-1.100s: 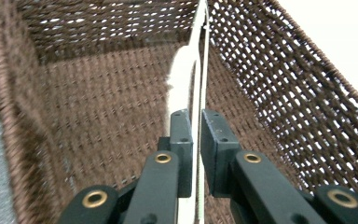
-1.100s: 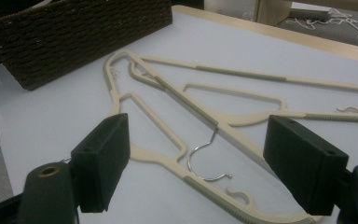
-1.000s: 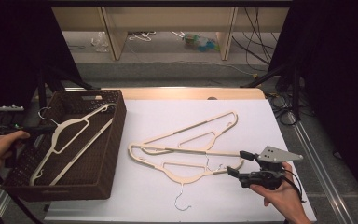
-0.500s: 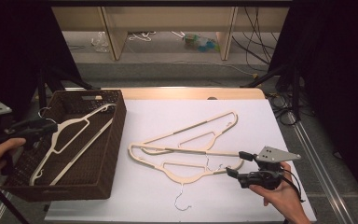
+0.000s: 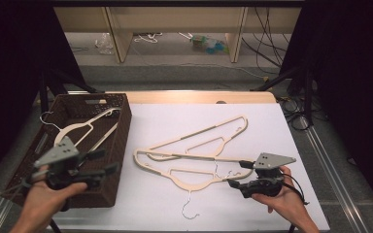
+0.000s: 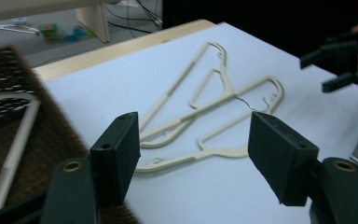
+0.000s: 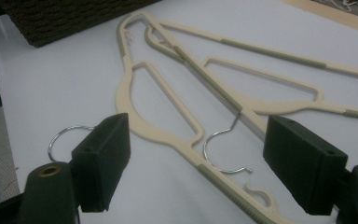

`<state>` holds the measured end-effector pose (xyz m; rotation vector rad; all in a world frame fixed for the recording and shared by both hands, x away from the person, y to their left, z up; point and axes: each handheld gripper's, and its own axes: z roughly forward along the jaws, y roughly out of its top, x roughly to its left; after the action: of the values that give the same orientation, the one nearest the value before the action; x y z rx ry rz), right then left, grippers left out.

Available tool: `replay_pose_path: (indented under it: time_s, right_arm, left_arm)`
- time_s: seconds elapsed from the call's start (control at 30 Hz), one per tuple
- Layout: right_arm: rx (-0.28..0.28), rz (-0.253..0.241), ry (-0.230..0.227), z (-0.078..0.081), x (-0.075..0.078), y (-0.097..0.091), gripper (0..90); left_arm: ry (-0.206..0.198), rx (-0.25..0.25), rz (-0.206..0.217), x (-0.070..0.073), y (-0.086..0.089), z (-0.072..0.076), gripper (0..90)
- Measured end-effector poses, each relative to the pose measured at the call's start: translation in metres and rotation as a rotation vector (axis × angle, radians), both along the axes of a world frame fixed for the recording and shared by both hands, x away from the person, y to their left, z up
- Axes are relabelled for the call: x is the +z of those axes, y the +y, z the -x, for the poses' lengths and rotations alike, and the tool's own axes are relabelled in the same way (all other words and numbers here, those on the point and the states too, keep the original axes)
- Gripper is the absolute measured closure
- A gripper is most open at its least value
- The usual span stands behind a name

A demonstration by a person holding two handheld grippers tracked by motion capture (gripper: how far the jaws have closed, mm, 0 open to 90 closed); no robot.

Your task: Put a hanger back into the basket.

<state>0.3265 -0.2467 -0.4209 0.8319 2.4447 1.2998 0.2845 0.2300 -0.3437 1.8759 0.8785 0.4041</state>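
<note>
Since the earlier frame, left gripper [image 5: 108, 163] has swung over the basket's [image 5: 122, 127] near corner, jaws just opened, spread and empty; one hanger [image 5: 80, 128] lies behind them. Right gripper [image 5: 238, 173] stands spread, empty, cream hangers [image 5: 194, 156] just ahead of its fingertips.

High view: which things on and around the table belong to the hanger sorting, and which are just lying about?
In the job:
- two cream hangers crossed on the white table
- hanger in the brown basket
- left tongs, open
- right tongs, open

Lying about:
- cables on the floor
- teal clutter beyond the table
</note>
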Motion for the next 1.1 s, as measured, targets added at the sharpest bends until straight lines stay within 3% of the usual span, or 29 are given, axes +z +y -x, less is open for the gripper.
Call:
replay_pose_path:
  time_s: [0.23,0.4,0.5,0.67,0.73,0.83,0.93,1.0,1.1]
  right_arm:
    - [0.030,0.059,0.038,-0.011,-0.007,0.008,24.6]
    - [0.037,0.100,0.061,-0.023,-0.011,0.013,25.4]
    - [0.028,0.126,0.068,-0.032,-0.015,0.015,25.4]
    - [0.013,0.152,0.059,-0.044,-0.020,0.018,25.7]
    - [0.013,0.172,0.079,-0.049,-0.020,0.018,26.3]
    - [0.006,0.196,0.052,-0.057,-0.024,0.020,26.5]
    - [0.004,0.202,0.064,-0.062,-0.027,0.022,27.6]
    - [0.014,0.215,0.061,-0.066,-0.031,0.022,27.6]
    - [0.005,0.229,0.093,-0.069,-0.031,0.020,27.6]
  left_arm:
    - [0.033,-0.085,-0.007,-0.035,-0.045,0.008,31.2]
    - [0.053,-0.132,-0.046,-0.058,-0.066,0.016,29.4]
    - [0.061,-0.146,-0.047,-0.073,-0.075,0.019,28.4]
    - [0.075,-0.161,-0.066,-0.089,-0.078,0.022,28.1]
    - [0.045,-0.165,-0.094,-0.092,-0.078,0.021,27.9]
    - [0.054,-0.141,-0.062,-0.094,-0.077,0.023,27.5]
    - [0.018,-0.129,-0.060,-0.095,-0.075,0.023,26.3]
    - [0.015,-0.115,-0.043,-0.096,-0.074,0.023,25.4]
    - [0.007,-0.114,-0.038,-0.097,-0.072,0.024,24.3]
